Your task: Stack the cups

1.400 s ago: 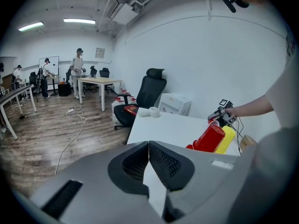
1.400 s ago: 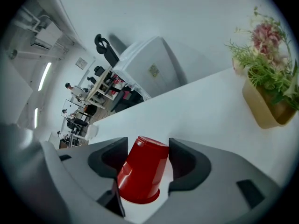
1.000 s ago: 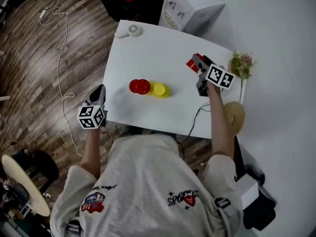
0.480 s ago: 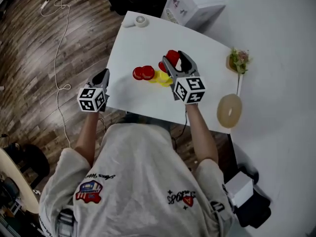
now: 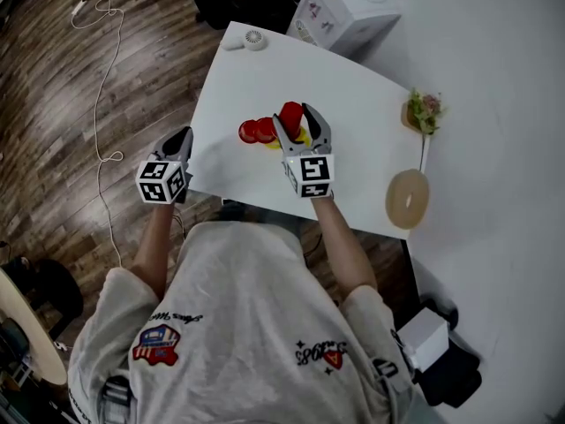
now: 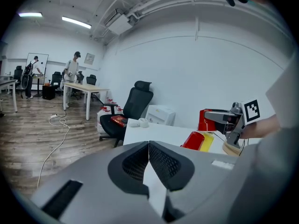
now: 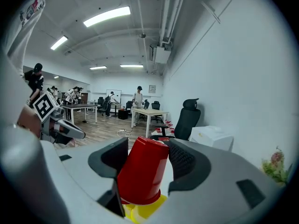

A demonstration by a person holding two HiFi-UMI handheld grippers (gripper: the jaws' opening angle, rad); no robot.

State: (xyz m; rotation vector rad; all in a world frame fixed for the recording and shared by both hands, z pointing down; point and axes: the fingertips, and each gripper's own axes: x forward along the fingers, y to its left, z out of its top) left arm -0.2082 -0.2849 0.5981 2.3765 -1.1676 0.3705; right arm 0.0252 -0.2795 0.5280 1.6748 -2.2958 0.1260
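The right tool (image 5: 297, 120) pinches a red cup (image 7: 142, 169) between its two jaws, the pads pressing on opposite sides of the cup's wall. The cup sits upside down in the grip, with its base uppermost and leaning a little to one side, and its wide rim lowest, nearest the tool's body. Just under that rim a yellow cup (image 7: 140, 211) shows, lying on the white desk (image 5: 238, 78). Whether rim and yellow cup touch cannot be told. From the head view, the tool's jaw tips stand over this yellow cup. Just to the left of the tips lie the red cups (image 5: 256, 131), on their side and nested with the yellow one in a short row.

Well to the left of the right tool, the left tool (image 6: 149, 148) is held at the near left edge of the desk. Its jaws are pressed together with nothing between them. Ahead of it and to its right lie the nested cups, and above them the held red cup. Straight ahead of it, at the desk's far edge, sits a small white fan (image 6: 140, 122), with a black office chair (image 6: 135, 107) beyond. Far to the right of the right tool a small plant (image 5: 425, 111) stands at the desk's edge
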